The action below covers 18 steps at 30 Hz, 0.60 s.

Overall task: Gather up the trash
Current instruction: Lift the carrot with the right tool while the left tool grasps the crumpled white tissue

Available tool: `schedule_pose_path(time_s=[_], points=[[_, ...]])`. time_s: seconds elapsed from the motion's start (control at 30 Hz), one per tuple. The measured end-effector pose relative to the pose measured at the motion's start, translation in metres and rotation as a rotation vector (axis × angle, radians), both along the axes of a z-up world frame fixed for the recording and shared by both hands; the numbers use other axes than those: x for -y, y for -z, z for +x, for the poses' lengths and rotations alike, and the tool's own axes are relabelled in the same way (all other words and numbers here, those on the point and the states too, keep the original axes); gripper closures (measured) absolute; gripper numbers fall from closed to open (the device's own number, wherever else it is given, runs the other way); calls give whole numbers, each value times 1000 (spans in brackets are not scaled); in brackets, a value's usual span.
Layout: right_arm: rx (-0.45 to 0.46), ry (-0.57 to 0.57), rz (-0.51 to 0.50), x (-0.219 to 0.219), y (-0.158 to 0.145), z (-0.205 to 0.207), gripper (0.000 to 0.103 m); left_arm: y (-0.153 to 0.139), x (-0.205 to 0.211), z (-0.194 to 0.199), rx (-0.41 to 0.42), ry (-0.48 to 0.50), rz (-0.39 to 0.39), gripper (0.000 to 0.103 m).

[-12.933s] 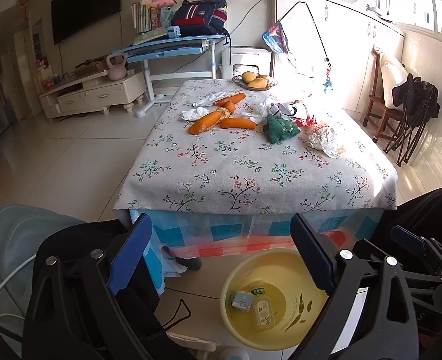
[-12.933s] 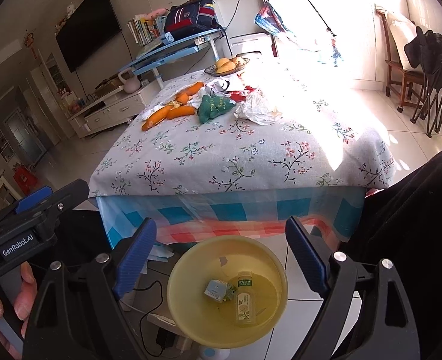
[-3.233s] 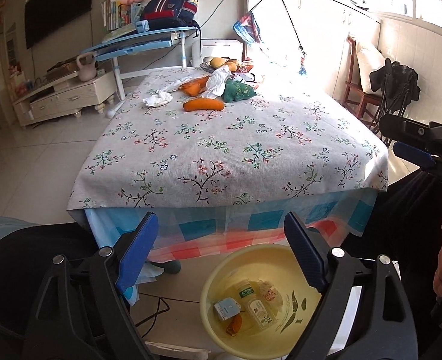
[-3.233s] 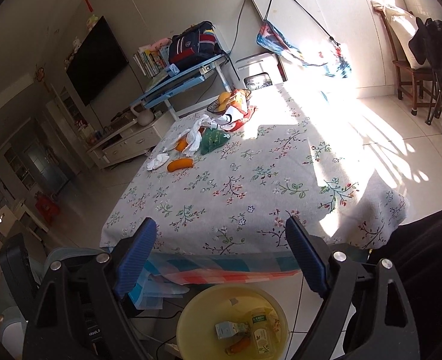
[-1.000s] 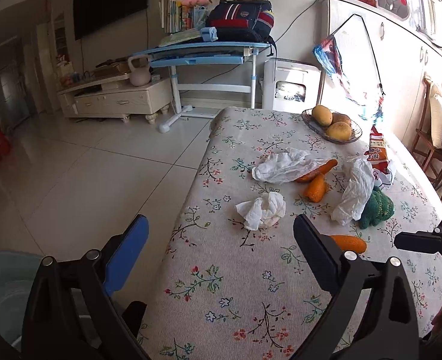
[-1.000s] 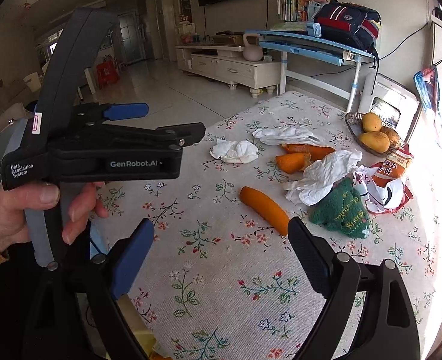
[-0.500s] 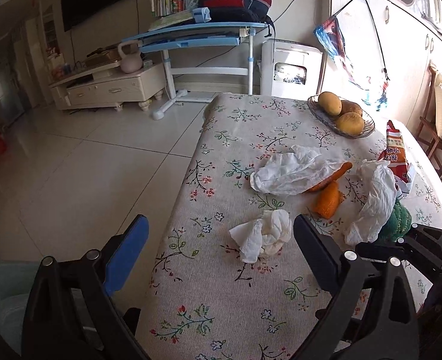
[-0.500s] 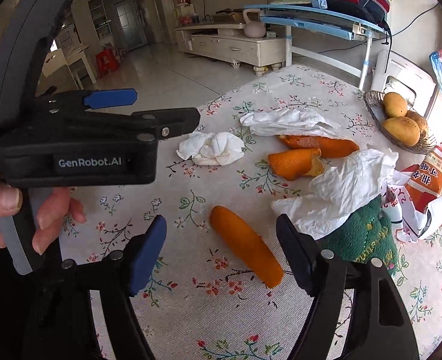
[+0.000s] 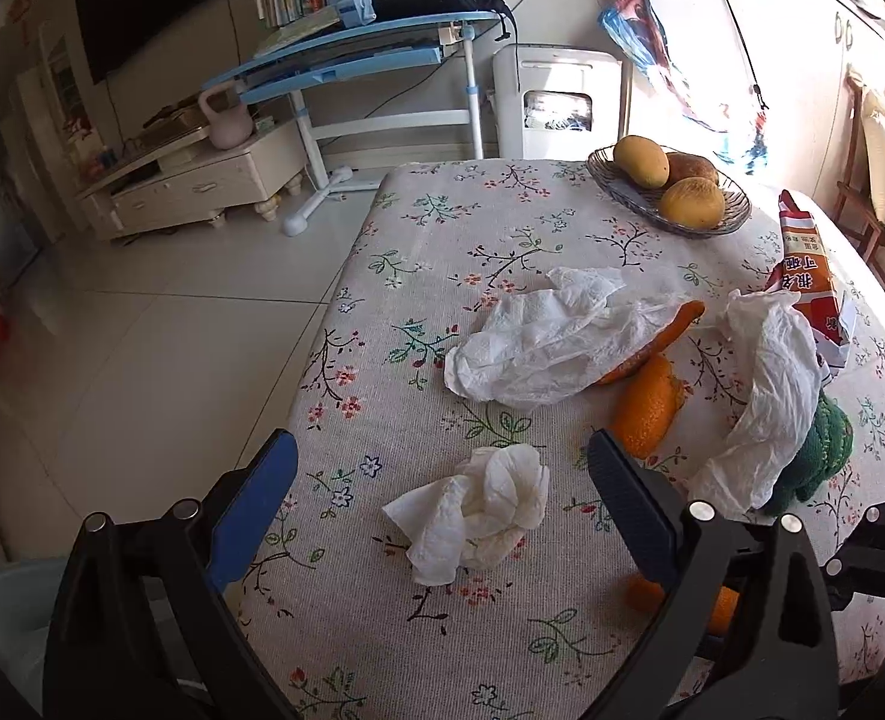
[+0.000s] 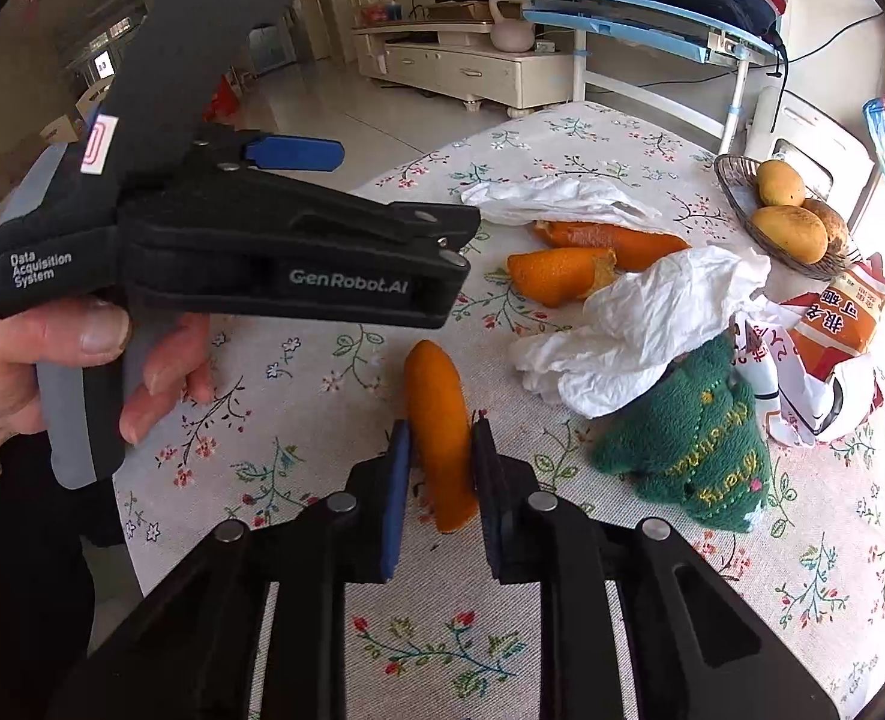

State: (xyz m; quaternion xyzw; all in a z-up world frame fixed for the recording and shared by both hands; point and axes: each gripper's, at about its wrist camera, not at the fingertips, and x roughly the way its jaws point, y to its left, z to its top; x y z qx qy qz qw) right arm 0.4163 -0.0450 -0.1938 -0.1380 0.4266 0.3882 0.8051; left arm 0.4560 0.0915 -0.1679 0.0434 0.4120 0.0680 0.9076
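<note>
My right gripper (image 10: 439, 468) is shut on the near end of an orange peel strip (image 10: 436, 402) lying on the floral tablecloth (image 10: 322, 420). My left gripper (image 9: 436, 468) is open, its jaws wide on either side of a crumpled white tissue (image 9: 478, 510) just ahead of it. A larger white tissue (image 9: 550, 342) covers another orange peel (image 9: 676, 330); a third peel (image 9: 646, 408) lies beside it. A white plastic wrapper (image 9: 766, 396) drapes over a green knitted cloth (image 9: 820, 450). The left gripper's body (image 10: 232, 252) shows in the right wrist view, held by a hand.
A wire basket of mangoes (image 9: 670, 186) stands at the far side. An orange snack packet (image 9: 808, 264) lies at the right edge. The table's left edge (image 9: 322, 336) drops to tiled floor. A blue desk (image 9: 352, 54) and a TV cabinet (image 9: 196, 186) stand beyond.
Both grippers have moved closer over the table. My right gripper's jaws have closed onto the orange peel strip. My left gripper has come up to the crumpled tissue, still open.
</note>
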Motion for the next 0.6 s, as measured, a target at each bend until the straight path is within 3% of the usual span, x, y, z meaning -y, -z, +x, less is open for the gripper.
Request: schedule_pose_path(time_s=[0.3, 0.47, 0.53, 0.6], points=[[-44, 61, 37, 29, -4, -16, 87, 9, 14, 14, -37, 18, 0, 10], [-86, 134, 107, 49, -15, -17, 88, 17, 15, 10, -74, 64, -61, 64], [-98, 169, 151, 58, -22, -19, 88, 16, 18, 5, -77, 92, -61, 75], [-109, 214, 215, 70, -29, -26, 88, 15, 22, -1, -72, 117, -61, 78]])
